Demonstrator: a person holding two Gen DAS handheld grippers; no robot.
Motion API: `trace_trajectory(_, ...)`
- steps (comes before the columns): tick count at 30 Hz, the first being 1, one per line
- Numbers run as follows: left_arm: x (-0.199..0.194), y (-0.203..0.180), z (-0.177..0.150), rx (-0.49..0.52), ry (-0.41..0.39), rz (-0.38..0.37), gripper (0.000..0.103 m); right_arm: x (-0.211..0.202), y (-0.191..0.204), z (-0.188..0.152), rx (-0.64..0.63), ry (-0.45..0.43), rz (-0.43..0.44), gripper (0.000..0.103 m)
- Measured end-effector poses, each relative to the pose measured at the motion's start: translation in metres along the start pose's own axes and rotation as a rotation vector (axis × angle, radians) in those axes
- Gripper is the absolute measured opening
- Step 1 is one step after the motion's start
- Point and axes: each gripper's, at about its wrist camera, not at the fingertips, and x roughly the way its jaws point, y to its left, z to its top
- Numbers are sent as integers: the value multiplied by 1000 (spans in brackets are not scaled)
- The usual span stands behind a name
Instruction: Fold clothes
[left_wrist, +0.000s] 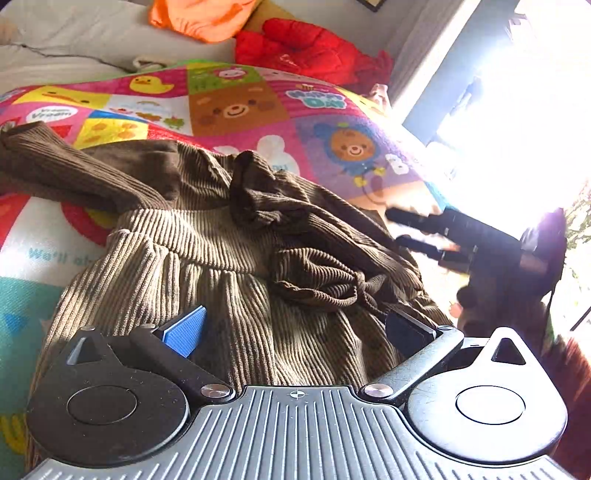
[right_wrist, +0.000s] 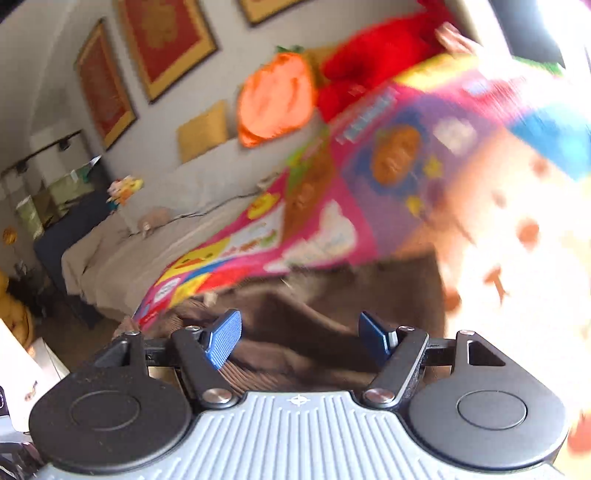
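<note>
Corduroy trousers (left_wrist: 236, 236) between left hand-held gripper (left_wrist: 295, 326)

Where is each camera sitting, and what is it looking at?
Left wrist: sits on the left claw, looking down at brown corduroy clothes on a cartoon blanket; its open blue pads and the right claw show.
Right wrist: sits on the right claw, facing the framed pictures; only its open pads show.
Shared: clothes, blanket, orange plush, red plush.
</note>
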Motion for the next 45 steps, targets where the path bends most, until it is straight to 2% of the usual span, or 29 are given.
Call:
trace_trajectory(3, 1, -3, 2, 15, 9, 20, 103, 5, -18, -17, 51, 14, 34, 73)
trace_trajectory(5, 2, -7, 7, 17, 30, 26, 103, 6, -19, -17, 42, 17, 63, 82)
trace_trajectory(6, 2, -8, 14, 4, 33, 5, 103, 7, -19, -17, 38, 19, 75, 86)
trace_trajectory(8, 3, -10, 34, -37, 26, -43, 103, 7, -18, -18, 30, 15, 87, 87)
trace_trajectory(10, 15, -13, 59, -75, 29, -24, 103, 4, -19, -19, 36, -6, 92, 87)
trace_trajectory(12, 36, -15, 82, -81, 32, 36, 103, 0, -21, -20, 50, -37, 95, 91)
trace_trajectory(13, 50, -16, 90, -68, 29, 80, 103, -2, -22, -20, 55, -49, 97, 99)
trace_trajectory(14, 63, -16, 98, -52, 27, 124, 103, -4, -22, -20, 60, -59, 98, 103)
trace_trajectory(17, 101, -17, 105, -3, 47, 222, 96, -2, -22, -18, 63, -50, 90, 103)
trace_trajectory(19, 121, -19, 101, 31, 82, 277, 68, 1, -21, -17, 61, -28, 79, 103)
trace_trajectory(20, 124, -21, 97, 59, 81, 302, 67, 2, -21, -16, 60, -17, 72, 103)
trace_trajectory(21, 126, -24, 94, 92, 72, 328, 60, 3, -20, -15, 59, -7, 69, 103)
trace_trajectory(22, 123, -28, 92, 127, 55, 338, 40, 4, -20, -15, 57, 0, 66, 103)
trace_trajectory(23, 118, -32, 91, 163, 35, 341, 27, 5, -20, -15, 56, 7, 64, 103)
trace_trajectory(24, 111, -35, 91, 178, 9, 341, 21, 6, -19, -15, 52, 13, 60, 103)
trace_trajectory(26, 97, -37, 93, 185, -38, 344, 21, 7, -16, -16, 30, 26, 57, 103)
trace_trajectory(30, 102, -27, 92, 198, -15, 391, 22, 10, -8, -18, -28, 54, 45, 103)
trace_trajectory(32, 107, -21, 89, 202, -8, 408, 27, 11, -6, -18, -47, 65, 44, 103)
trace_trajectory(34, 108, -19, 89, 211, -14, 425, 40, 11, -7, -19, -46, 68, 46, 103)
trace_trajectory(36, 98, -24, 94, 212, -53, 436, 46, 11, -7, -19, -46, 71, 47, 103)
trace_trajectory(39, 72, -38, 106, 214, -175, 446, 45, 11, -7, -19, -49, 74, 40, 103)
trace_trajectory(41, 58, -47, 114, 208, -233, 384, 49, 11, -6, -19, -53, 76, 37, 103)
trace_trajectory(42, 54, -50, 118, 196, -235, 328, 55, 11, -6, -19, -55, 76, 36, 103)
trace_trajectory(44, 60, -51, 120, 135, -175, 181, 57, 11, -5, -19, -59, 77, 33, 103)
trace_trajectory(45, 69, -48, 119, 94, -128, 131, 58, 11, -5, -19, -60, 78, 33, 103)
